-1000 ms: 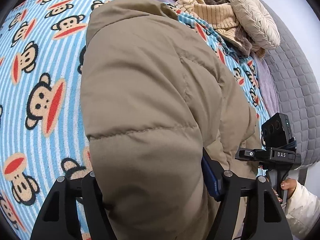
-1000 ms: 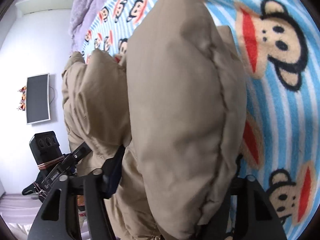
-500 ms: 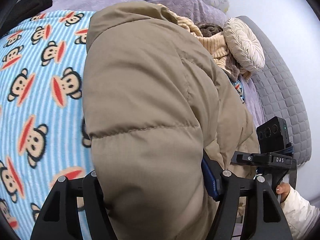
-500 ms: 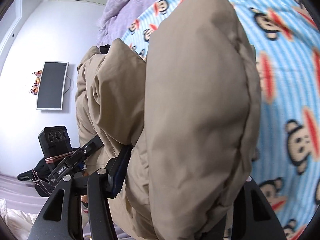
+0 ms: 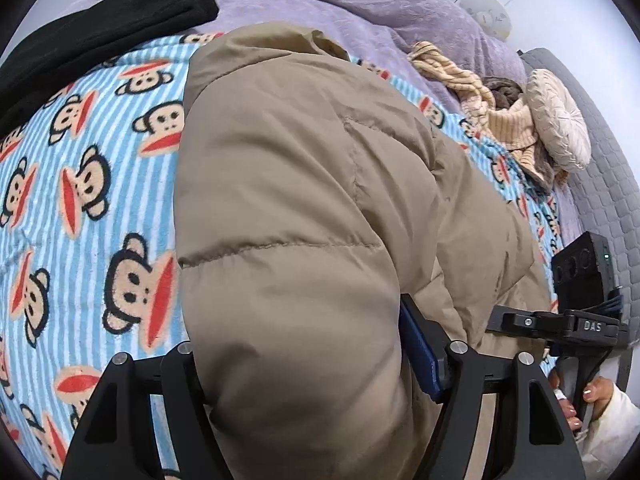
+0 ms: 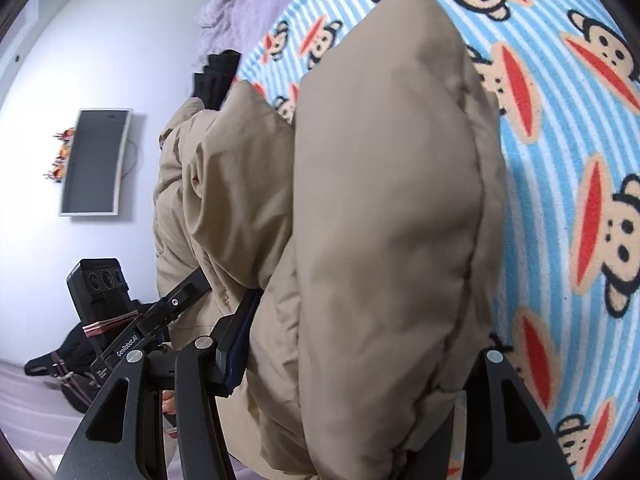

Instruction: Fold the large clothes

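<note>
A big tan puffer jacket (image 5: pixel 304 208) fills the left wrist view, bulging up over the blue striped monkey-print blanket (image 5: pixel 80 200). My left gripper (image 5: pixel 304 364) is shut on a thick fold of it; the padding hides the fingertips. The same puffer jacket (image 6: pixel 380 220) swells in the right wrist view, where my right gripper (image 6: pixel 352 356) is shut on another fold. The other gripper's body (image 5: pixel 580 320) shows at the right of the left wrist view, held by a hand (image 5: pixel 596 392). It also shows as the other gripper's body (image 6: pixel 120 320) low at the left of the right wrist view.
A black garment (image 5: pixel 92 28) lies at the blanket's far left on a purple cover (image 5: pixel 360 4). A beige knit (image 5: pixel 492 108) and a round cushion (image 5: pixel 560 120) sit by the grey quilted headboard (image 5: pixel 608 168). A wall screen (image 6: pixel 96 160) hangs left; a dark bag (image 6: pixel 68 360) lies below.
Both grippers have lifted and pulled back with the jacket. More of the purple cover and the black garment has come into sight. The grips are unchanged.
</note>
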### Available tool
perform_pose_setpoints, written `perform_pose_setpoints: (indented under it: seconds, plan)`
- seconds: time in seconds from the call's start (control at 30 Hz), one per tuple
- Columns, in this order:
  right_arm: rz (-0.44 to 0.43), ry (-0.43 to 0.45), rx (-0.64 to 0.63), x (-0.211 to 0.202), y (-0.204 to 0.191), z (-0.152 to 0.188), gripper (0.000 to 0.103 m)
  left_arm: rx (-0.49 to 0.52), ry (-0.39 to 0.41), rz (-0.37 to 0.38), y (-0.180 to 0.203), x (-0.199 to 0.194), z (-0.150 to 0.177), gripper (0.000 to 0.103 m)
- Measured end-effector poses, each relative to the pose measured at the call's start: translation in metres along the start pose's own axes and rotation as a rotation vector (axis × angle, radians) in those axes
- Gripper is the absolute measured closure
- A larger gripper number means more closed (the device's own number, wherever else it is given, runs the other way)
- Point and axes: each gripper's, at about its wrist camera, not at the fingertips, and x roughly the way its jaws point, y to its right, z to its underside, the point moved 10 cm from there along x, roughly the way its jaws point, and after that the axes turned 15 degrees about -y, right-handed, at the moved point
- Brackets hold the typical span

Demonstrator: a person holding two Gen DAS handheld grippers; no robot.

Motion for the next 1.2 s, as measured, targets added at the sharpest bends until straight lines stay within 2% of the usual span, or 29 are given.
perform_pose_setpoints:
  seconds: [0.07,0.1,0.17,0.23,0.3,0.37,0.4,0.47,0.53,0.57,0.6,0.63,0.7,0.8,0.9,0.97,1.1,1.2]
  plan:
    - [0.041,-0.001,0.04,0.006,0.013,0.0,0.042,-0.021,0.004,-0.027,-0.018,0.016,0.004,0.013]
    - [0.058,-0.008,0.071,0.009,0.019,0.002,0.04,-0.039,0.007,-0.036,-0.026,0.021,0.006,0.01]
    - [0.096,-0.025,0.118,0.005,0.033,0.008,0.035,-0.07,0.007,-0.057,-0.033,0.017,0.012,0.009]
    - [0.17,-0.012,0.103,-0.013,0.034,0.015,0.034,-0.049,0.066,-0.153,-0.038,-0.006,0.017,0.01]
    - [0.291,0.043,0.072,-0.042,0.032,0.022,0.034,-0.003,0.168,-0.197,-0.036,-0.039,0.013,0.01]
    - [0.395,0.152,0.028,-0.083,0.033,0.026,0.036,0.01,0.228,-0.205,-0.039,-0.062,-0.001,0.013]
    - [0.424,0.209,-0.006,-0.098,0.025,0.028,0.05,0.013,0.251,-0.209,-0.043,-0.07,-0.011,0.013]
    - [0.403,0.278,-0.077,-0.119,0.004,0.026,0.074,0.018,0.27,-0.223,-0.044,-0.073,-0.032,0.014]
    - [0.37,0.299,-0.135,-0.113,-0.027,0.02,0.076,0.012,0.257,-0.221,-0.045,-0.064,-0.048,0.014]
    - [0.365,0.294,-0.169,-0.085,-0.064,0.004,0.076,0.011,0.237,-0.213,-0.041,-0.052,-0.055,0.013]
    - [0.367,0.283,-0.19,-0.072,-0.076,-0.003,0.076,0.015,0.216,-0.212,-0.039,-0.041,-0.059,0.013]
    - [0.375,0.274,-0.197,-0.042,-0.106,-0.023,0.076,0.021,0.198,-0.213,-0.033,-0.032,-0.062,0.013]
    - [0.412,0.251,-0.195,-0.004,-0.12,-0.044,0.076,0.029,0.187,-0.246,-0.022,-0.017,-0.062,0.013]
    - [0.524,0.221,-0.128,0.014,-0.09,-0.062,0.077,0.029,0.176,-0.279,-0.008,-0.001,-0.062,0.013]
    - [0.482,0.194,-0.005,0.013,-0.042,-0.063,0.083,0.037,0.163,-0.295,0.0,0.01,-0.064,0.013]
    - [0.463,0.188,0.016,0.014,-0.029,-0.061,0.084,0.048,0.159,-0.318,0.005,0.017,-0.065,0.011]
    - [0.535,0.175,-0.035,0.02,-0.022,-0.061,0.084,0.059,0.152,-0.363,0.006,0.028,-0.066,0.008]
    - [0.525,0.167,-0.022,0.018,-0.024,-0.059,0.084,0.063,0.144,-0.358,0.006,0.022,-0.063,0.008]
